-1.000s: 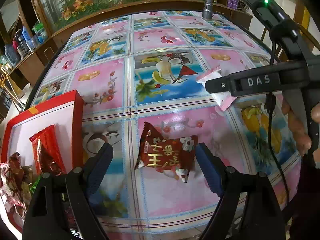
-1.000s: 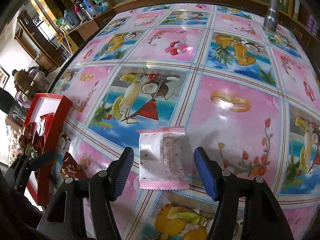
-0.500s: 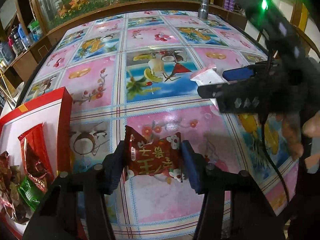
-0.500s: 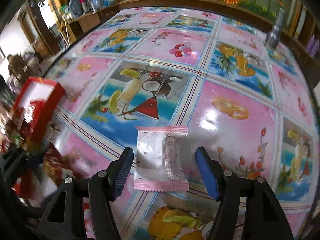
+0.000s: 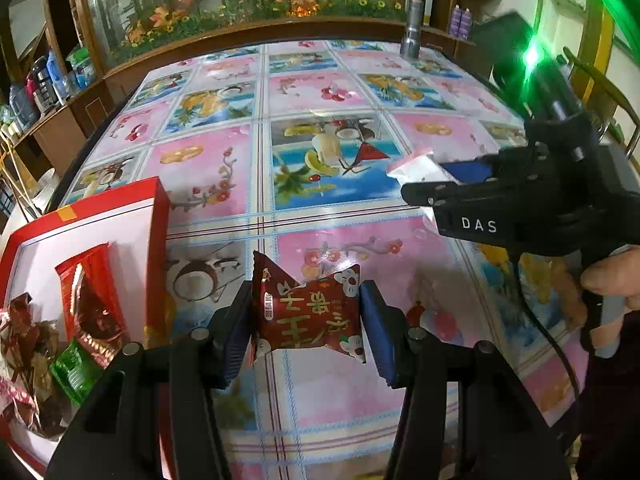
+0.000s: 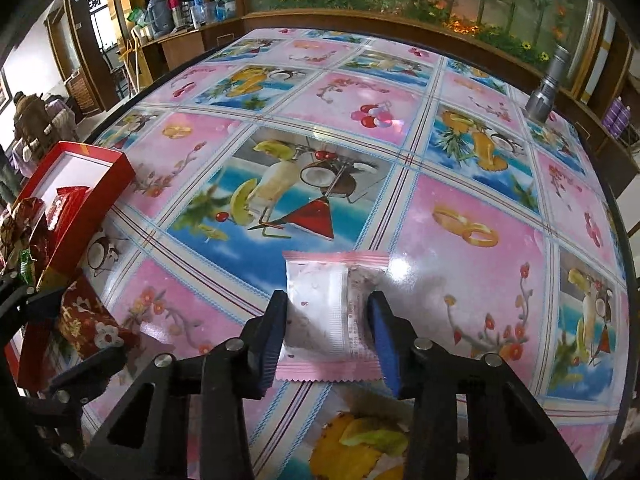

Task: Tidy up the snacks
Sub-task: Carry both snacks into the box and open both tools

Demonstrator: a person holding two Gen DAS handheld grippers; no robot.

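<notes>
My left gripper (image 5: 306, 320) is shut on a dark red snack packet with gold characters (image 5: 308, 312), held just above the table. The packet also shows in the right wrist view (image 6: 86, 320). My right gripper (image 6: 328, 328) is shut on a white and pink snack packet (image 6: 330, 312); its tip shows in the left wrist view (image 5: 412, 166). A red box with a white inside (image 5: 158, 216) stands at the left and holds a red packet (image 5: 90, 292), a green one (image 5: 74, 370) and several others. The box also shows in the right wrist view (image 6: 100, 184).
The round table (image 6: 460, 184) has a glossy pink and blue fruit-print cloth. A silver flashlight (image 5: 412, 32) stands at the far edge. A wooden planter ledge with flowers (image 5: 240, 36) runs behind the table. Shelves with bottles (image 6: 188, 4) stand at the far left.
Both grippers went from open around their packets to shut on them. The left one closed first and has raised the red packet a little; the right one closed in the last half second.
</notes>
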